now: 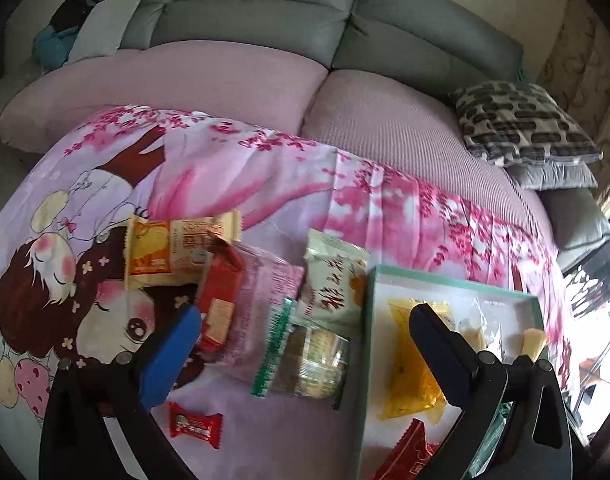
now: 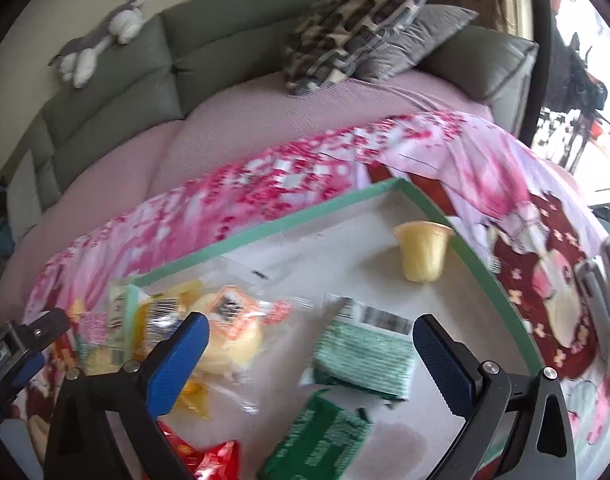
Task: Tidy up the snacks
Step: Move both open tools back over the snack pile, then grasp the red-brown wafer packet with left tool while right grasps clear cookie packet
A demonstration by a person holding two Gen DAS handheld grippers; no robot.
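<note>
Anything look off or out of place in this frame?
Nothing damaged or spilled. The jelly cup lies tipped on its side in the box, and several snacks, like the red candy, are loose on the blanket outside it.

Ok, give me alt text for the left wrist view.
The open left hand-held gripper hovers over snack packets scattered on a pink cartoon blanket, including a clear cookie pack. At right, a green-rimmed box holds a yellow packet.
</note>
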